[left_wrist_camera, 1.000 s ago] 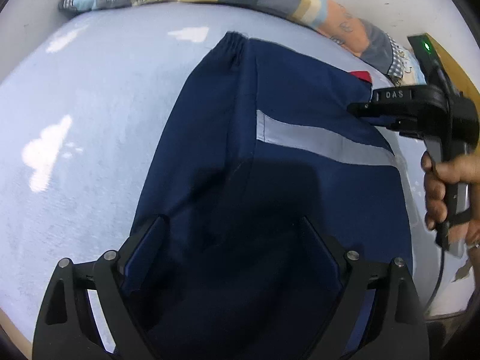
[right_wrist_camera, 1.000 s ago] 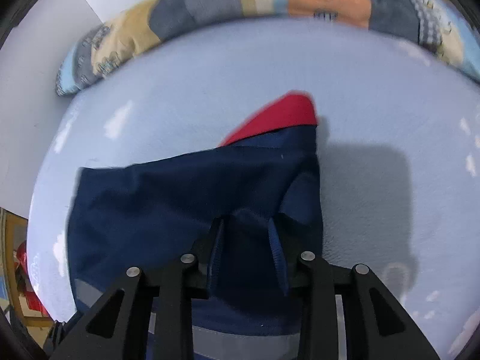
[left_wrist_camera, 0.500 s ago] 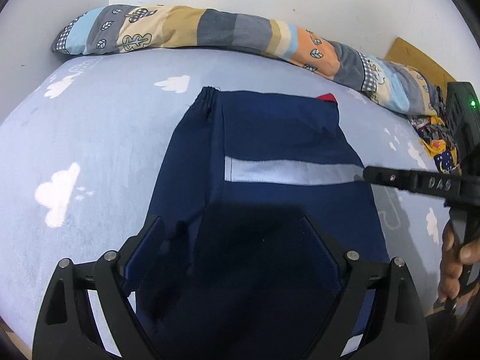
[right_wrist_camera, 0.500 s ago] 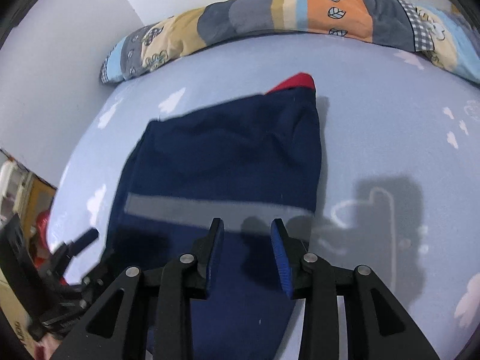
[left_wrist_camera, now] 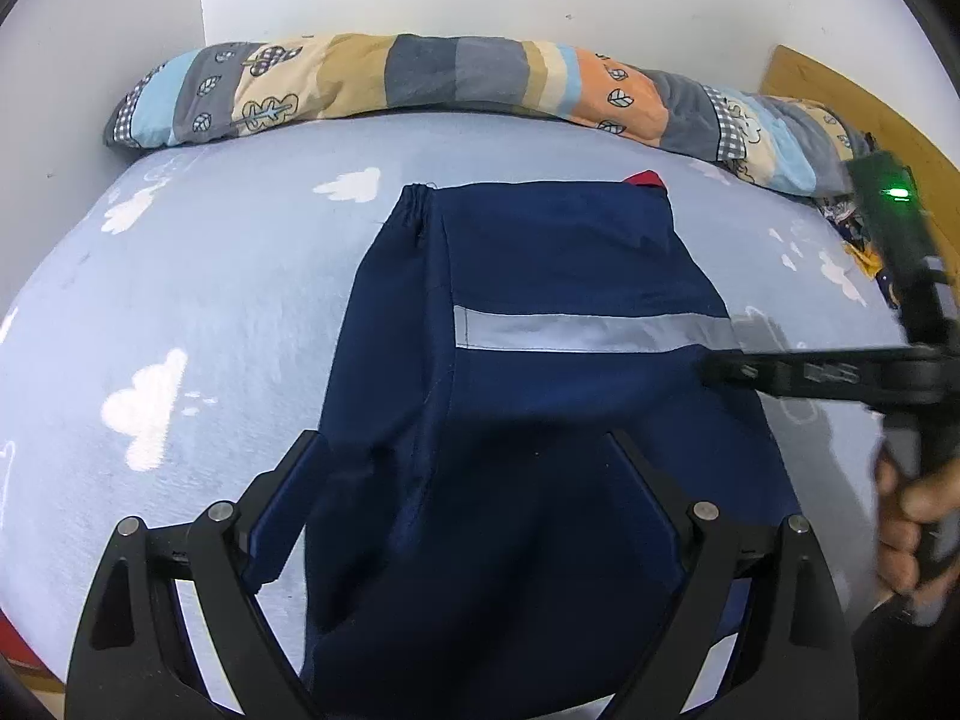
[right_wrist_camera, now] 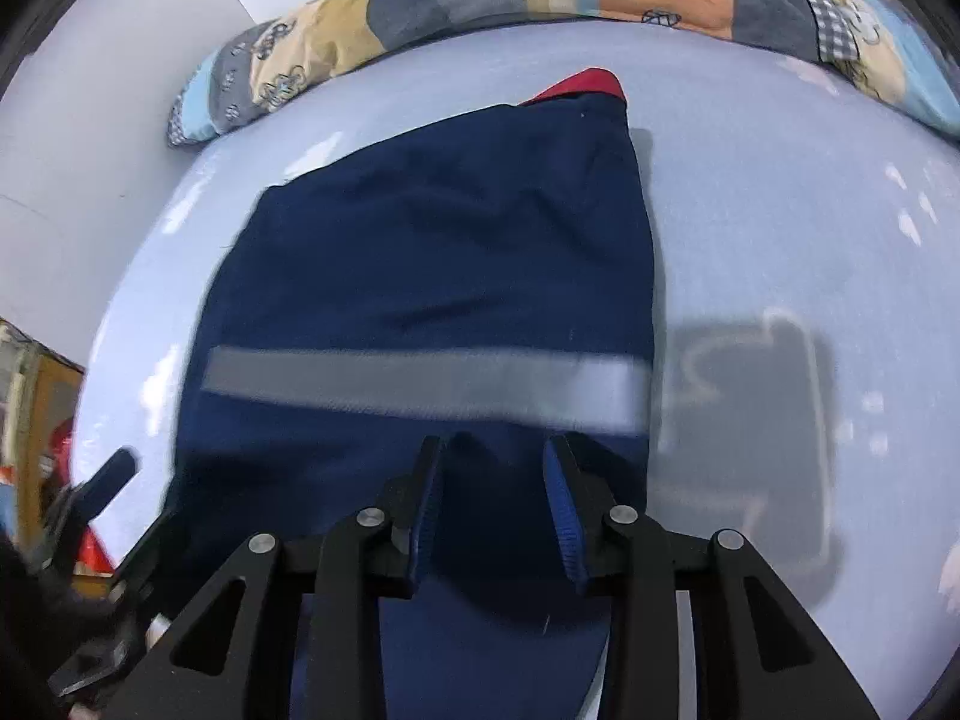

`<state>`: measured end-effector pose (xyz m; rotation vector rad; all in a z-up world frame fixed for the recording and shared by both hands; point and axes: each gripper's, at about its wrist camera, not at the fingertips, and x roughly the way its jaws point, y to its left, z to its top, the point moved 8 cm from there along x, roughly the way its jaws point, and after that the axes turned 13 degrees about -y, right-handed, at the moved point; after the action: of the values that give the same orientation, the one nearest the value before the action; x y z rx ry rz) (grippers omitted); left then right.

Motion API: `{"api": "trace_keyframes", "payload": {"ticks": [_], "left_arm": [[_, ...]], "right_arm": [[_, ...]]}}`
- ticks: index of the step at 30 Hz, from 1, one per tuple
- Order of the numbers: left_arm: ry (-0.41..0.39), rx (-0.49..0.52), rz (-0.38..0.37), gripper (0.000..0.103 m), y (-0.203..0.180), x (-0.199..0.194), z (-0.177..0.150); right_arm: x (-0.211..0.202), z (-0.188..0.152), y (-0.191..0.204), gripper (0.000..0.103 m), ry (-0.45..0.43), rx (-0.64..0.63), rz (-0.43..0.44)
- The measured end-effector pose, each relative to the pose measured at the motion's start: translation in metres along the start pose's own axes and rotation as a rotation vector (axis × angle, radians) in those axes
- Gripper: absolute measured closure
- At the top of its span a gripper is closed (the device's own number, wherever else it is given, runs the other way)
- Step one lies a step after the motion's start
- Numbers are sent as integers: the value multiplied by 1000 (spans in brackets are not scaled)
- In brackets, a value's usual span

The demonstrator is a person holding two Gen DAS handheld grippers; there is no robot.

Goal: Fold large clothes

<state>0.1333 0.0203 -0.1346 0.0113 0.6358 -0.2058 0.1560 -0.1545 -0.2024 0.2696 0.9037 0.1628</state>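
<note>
A navy garment (left_wrist_camera: pixel 540 312) with a grey reflective stripe (left_wrist_camera: pixel 594 333) and a red corner (left_wrist_camera: pixel 647 178) lies folded on the light blue bed. It also shows in the right wrist view (right_wrist_camera: pixel 432 264). My left gripper (left_wrist_camera: pixel 468 450) is open wide, its jaws spread over the garment's near part. My right gripper (right_wrist_camera: pixel 495 468) is open and empty, hovering above the garment's near edge below the stripe (right_wrist_camera: pixel 420 381). The right gripper also shows from the side in the left wrist view (left_wrist_camera: pixel 744 369), over the garment's right edge.
A long patchwork bolster (left_wrist_camera: pixel 456 81) lies along the far wall. The bed sheet (left_wrist_camera: pixel 180 300) has white cloud prints. A wooden board (left_wrist_camera: pixel 852 102) and a small crumpled cloth (left_wrist_camera: pixel 864 240) are at the far right. A bed edge with red objects (right_wrist_camera: pixel 66 450) is at the left.
My right gripper let go of the garment's far corner, opened, and drew back toward the near edge. The garment now lies flat. Both cameras pulled back and up.
</note>
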Motion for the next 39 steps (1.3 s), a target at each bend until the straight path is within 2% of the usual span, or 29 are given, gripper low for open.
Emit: {"api": "trace_keyframes", "payload": {"ticks": [5, 9, 12, 17, 21, 25, 27, 30, 32, 35, 39], "left_arm": [[-11, 8, -5, 11, 1, -6, 1], [-18, 13, -7, 11, 2, -11, 0], [-19, 19, -4, 11, 2, -13, -1], [-12, 32, 5, 11, 3, -13, -4], [-17, 42, 14, 11, 4, -16, -4], [-33, 42, 16, 11, 5, -23, -1], [-39, 39, 13, 11, 4, -26, 2], [-43, 37, 3, 11, 1, -32, 6], [-49, 31, -7, 11, -1, -37, 10], [-52, 30, 2, 11, -2, -42, 12], [-27, 14, 24, 11, 2, -44, 4]], "right_arm": [[-42, -28, 14, 66, -24, -46, 22], [-57, -58, 25, 66, 13, -46, 57], [-51, -77, 35, 66, 40, -72, 53], [-20, -93, 29, 67, 54, -117, 5], [-9, -89, 20, 66, 60, -29, 31], [-12, -86, 19, 66, 64, -36, 24], [-22, -83, 19, 66, 53, -15, 19], [-52, -79, 16, 55, 17, 67, 70], [-72, -83, 10, 54, 13, 110, 77], [-103, -93, -11, 53, 7, 146, 58], [-135, -112, -39, 45, -16, 167, 26]]}}
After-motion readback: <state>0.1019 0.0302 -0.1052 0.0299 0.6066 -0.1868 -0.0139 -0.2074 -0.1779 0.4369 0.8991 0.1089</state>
